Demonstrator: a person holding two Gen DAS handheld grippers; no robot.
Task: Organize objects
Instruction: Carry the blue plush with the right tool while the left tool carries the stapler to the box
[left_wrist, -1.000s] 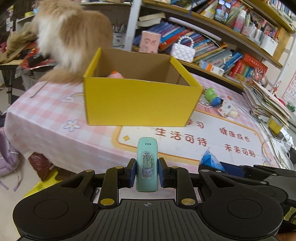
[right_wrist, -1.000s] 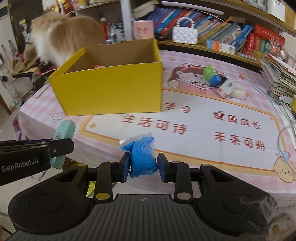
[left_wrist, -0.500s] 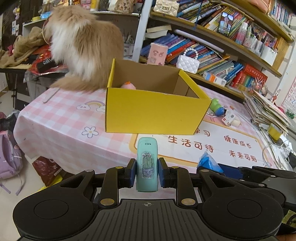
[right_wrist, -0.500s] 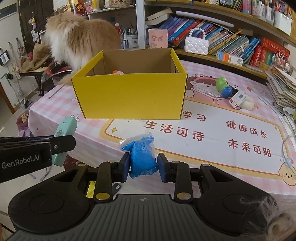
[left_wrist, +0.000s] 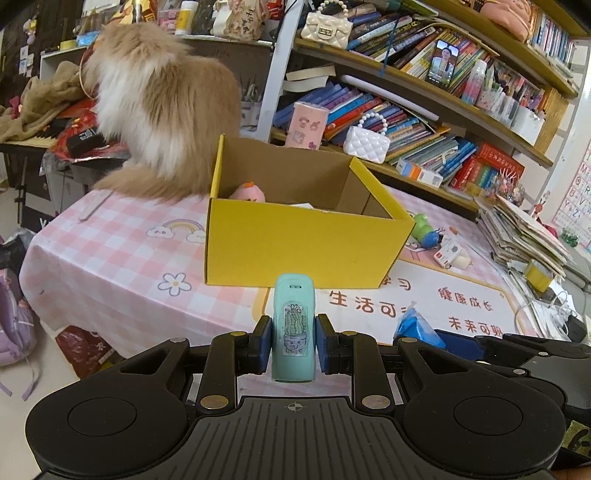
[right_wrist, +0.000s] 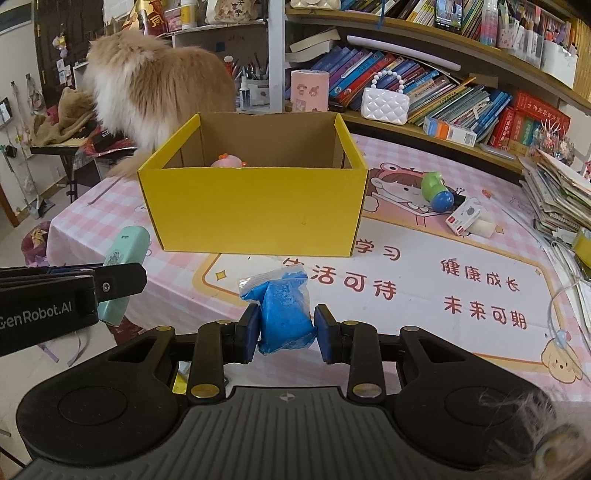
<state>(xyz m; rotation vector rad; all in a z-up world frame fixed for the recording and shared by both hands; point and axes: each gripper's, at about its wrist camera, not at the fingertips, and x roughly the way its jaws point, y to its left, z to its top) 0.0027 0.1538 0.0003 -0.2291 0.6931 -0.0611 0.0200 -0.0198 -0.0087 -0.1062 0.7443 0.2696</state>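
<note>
My left gripper (left_wrist: 293, 349) is shut on a mint green case with a cactus sticker (left_wrist: 293, 328), held upright above the table's near edge. Beside it, my right gripper (right_wrist: 286, 332) is shut on a small clear bag of blue clay (right_wrist: 282, 310). A yellow cardboard box (left_wrist: 299, 247) (right_wrist: 255, 210) stands open-topped on the table beyond both grippers, with a pink toy (right_wrist: 227, 161) inside at the back. In the right wrist view the green case (right_wrist: 122, 254) and the left gripper show at the left edge.
A fluffy cat (left_wrist: 162, 107) sits at the table's far left corner behind the box. A green and blue toy (right_wrist: 437, 190) and a small white box (right_wrist: 465, 218) lie right of the box. Stacked papers (right_wrist: 557, 195) fill the right edge; bookshelves (left_wrist: 424, 122) run behind.
Both grippers have drawn back and risen a little with their objects still held. The yellow box now looks smaller and farther, and more of the shelves shows above it.
</note>
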